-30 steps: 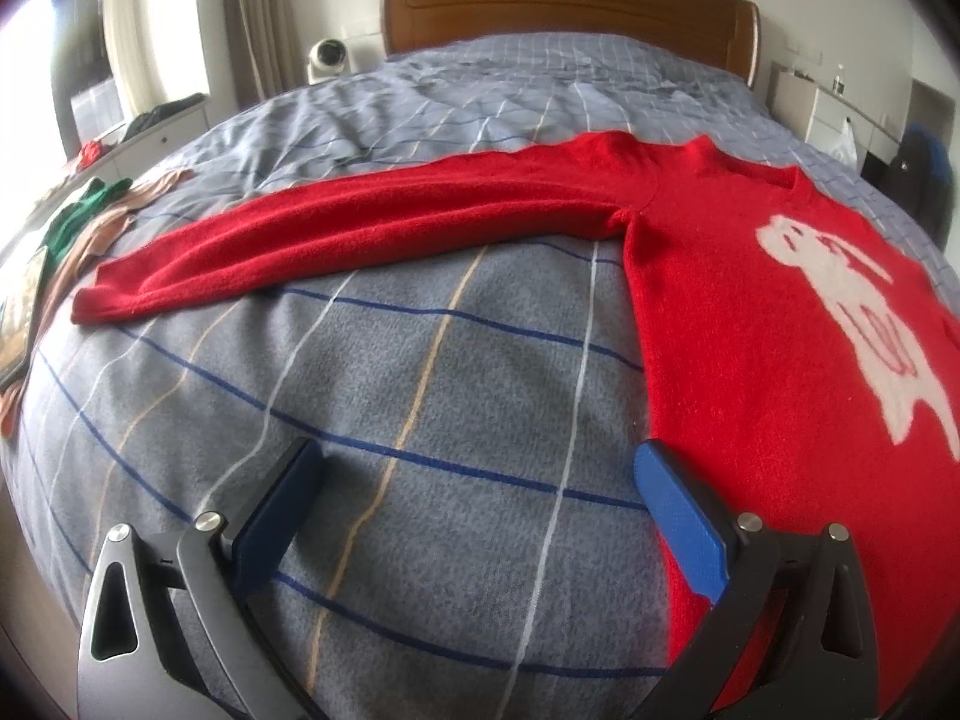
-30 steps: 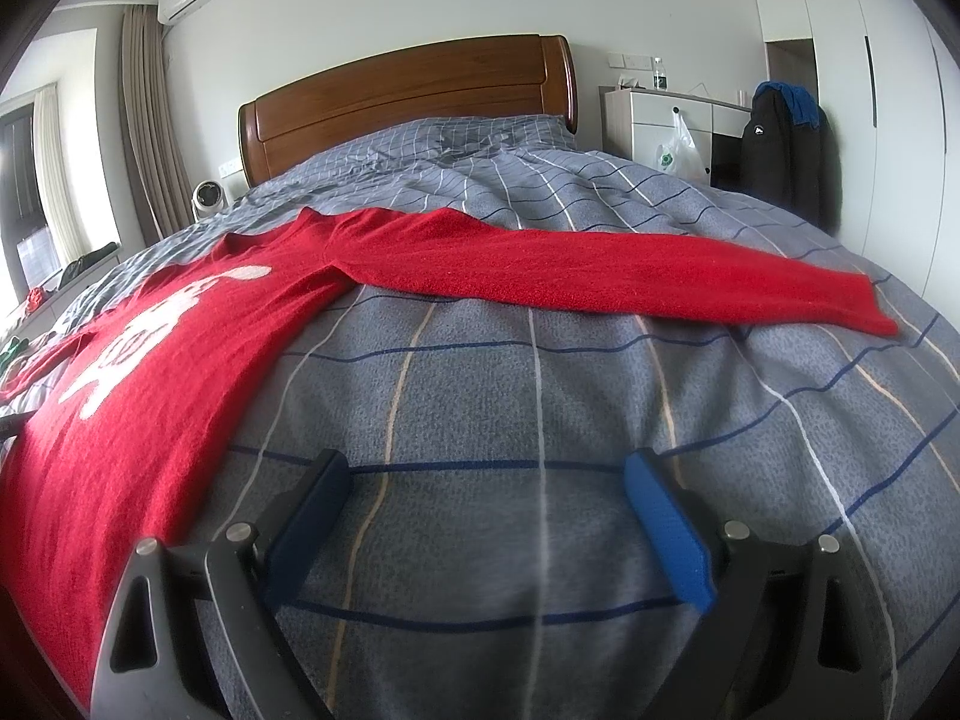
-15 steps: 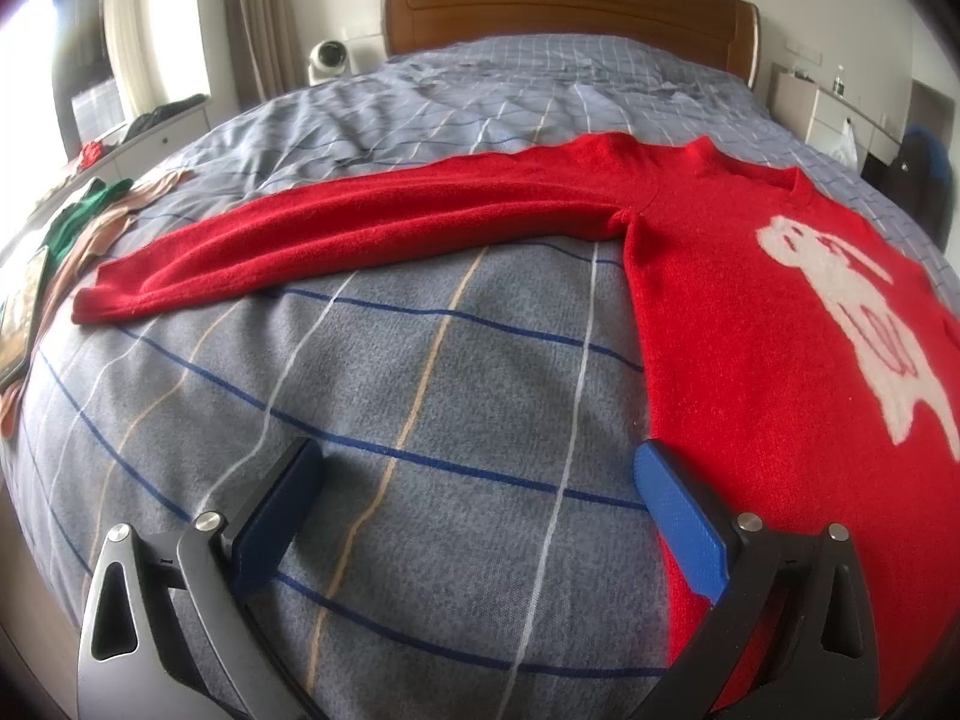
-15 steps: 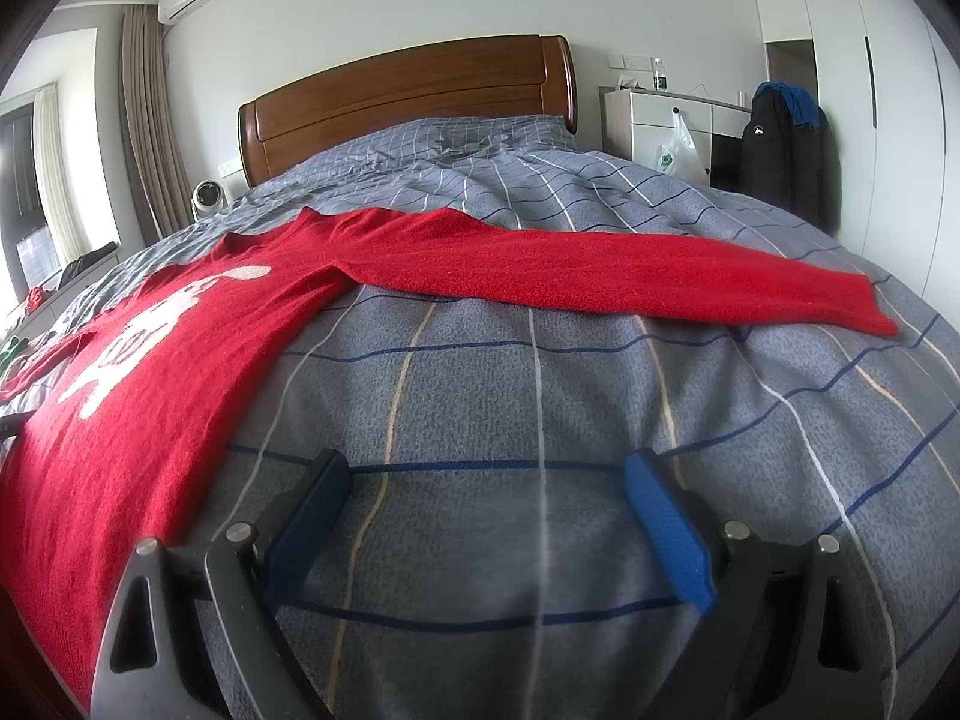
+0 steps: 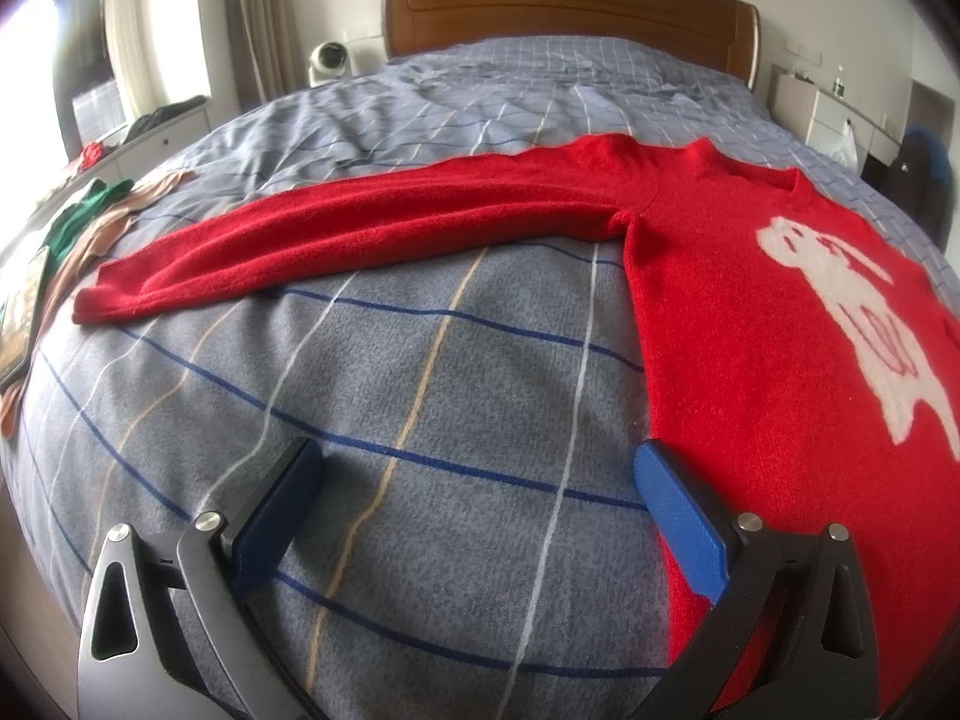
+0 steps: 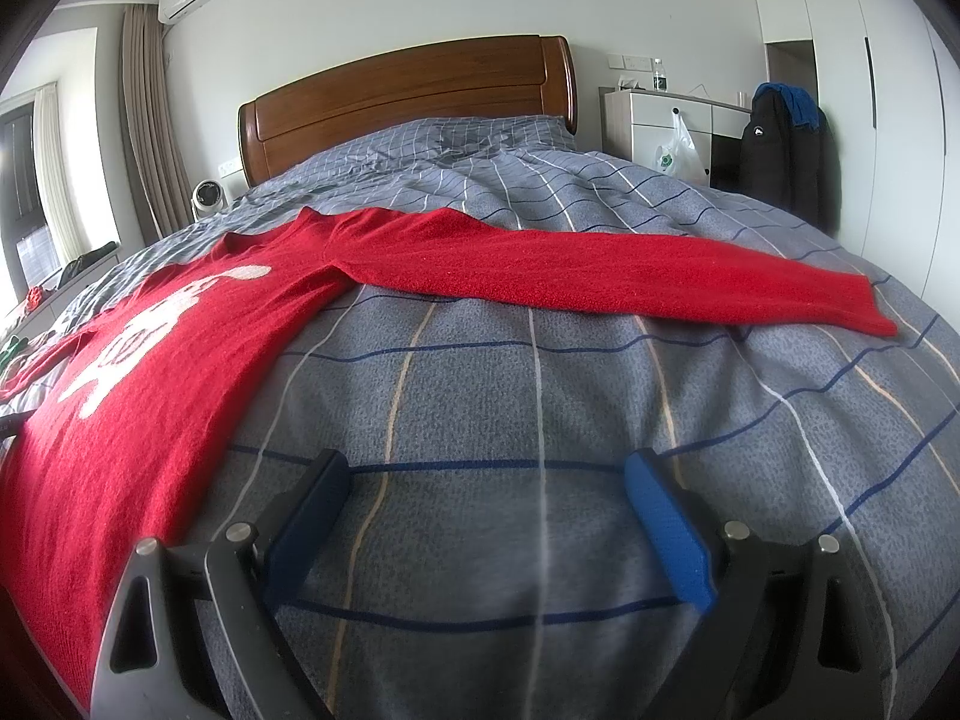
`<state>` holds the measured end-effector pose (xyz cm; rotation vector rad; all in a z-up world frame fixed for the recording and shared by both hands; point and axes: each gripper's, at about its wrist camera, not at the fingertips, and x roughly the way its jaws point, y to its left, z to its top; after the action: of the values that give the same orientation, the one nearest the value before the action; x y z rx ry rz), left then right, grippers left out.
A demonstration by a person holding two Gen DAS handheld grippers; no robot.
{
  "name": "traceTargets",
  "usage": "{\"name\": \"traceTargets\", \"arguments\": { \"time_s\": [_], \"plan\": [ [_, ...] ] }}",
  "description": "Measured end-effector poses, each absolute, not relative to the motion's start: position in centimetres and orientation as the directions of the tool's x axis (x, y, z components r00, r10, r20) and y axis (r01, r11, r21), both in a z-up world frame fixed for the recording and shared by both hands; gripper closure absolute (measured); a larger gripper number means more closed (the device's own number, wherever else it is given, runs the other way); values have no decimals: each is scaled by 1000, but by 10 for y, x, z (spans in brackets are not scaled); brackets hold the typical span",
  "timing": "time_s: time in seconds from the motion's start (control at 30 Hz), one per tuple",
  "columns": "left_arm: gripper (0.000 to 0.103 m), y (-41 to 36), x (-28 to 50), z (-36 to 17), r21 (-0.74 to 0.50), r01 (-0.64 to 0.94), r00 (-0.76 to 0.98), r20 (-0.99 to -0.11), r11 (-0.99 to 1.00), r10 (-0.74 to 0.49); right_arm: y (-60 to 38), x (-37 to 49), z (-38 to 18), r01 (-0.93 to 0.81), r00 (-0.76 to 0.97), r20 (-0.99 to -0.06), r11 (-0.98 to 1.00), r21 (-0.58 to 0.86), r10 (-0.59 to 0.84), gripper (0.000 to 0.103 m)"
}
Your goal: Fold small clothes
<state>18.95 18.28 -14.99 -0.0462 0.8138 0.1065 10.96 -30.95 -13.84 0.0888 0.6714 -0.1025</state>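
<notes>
Writing: I can read no words anywhere; the small white mark on the black jacket (image 6: 780, 150) at 1 o'clock in my right view is too small to make out, and so is the green print on the plastic bag (image 6: 678, 153).
Sweater: the red sweater (image 5: 750, 330) lies flat, face up, on the grey checked bedspread (image 5: 420, 390), with a white animal figure (image 5: 852, 312) on its chest.
Long axis: both sleeves are spread out, so its longest line runs straight across the bed; the neck (image 5: 762, 174) points at the wooden headboard (image 5: 564, 6) at 12 o'clock, the hem towards me.
Left sleeve: the left sleeve (image 5: 360, 240) reaches out to 9 o'clock in my left view, its cuff near the green and tan clothes (image 5: 90, 222) at the bed's edge.
Right sleeve: the right sleeve (image 6: 630, 276) runs out to 3 o'clock in my right view.
My left gripper (image 5: 474, 486): spread wide, holding nothing, low over the bedspread; the right-hand blue pad (image 5: 678, 528) sits over the sweater's side edge.
My right gripper (image 6: 486, 492): spread wide, holding nothing, over bare bedspread, the sweater's body at 9 o'clock.
</notes>
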Motion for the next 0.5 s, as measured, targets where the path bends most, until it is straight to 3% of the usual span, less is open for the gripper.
{"name": "traceTargets", "arguments": {
  "time_s": [0.17, 0.23, 0.33, 0.5],
  "plan": [
    [0, 184, 190, -148, -4, -110, 681, -728, 994, 72, -310, 110, -132, 107, 752, -657, 993, 48, -49, 11],
    [0, 184, 191, -148, -4, -110, 681, -728, 994, 72, -320, 105, -118, 74, 741, -671, 989, 127, 31, 11],
    [0, 184, 191, -147, -3, -112, 681, -729, 994, 75, -357, 91, -90, 85, 780, -614, 950, 302, 125, 11],
    [0, 185, 191, -147, -2, -115, 681, -728, 993, 77, -460, 83, -59, 259, 820, -565, 820, 510, 93, 12]
  ]
}}
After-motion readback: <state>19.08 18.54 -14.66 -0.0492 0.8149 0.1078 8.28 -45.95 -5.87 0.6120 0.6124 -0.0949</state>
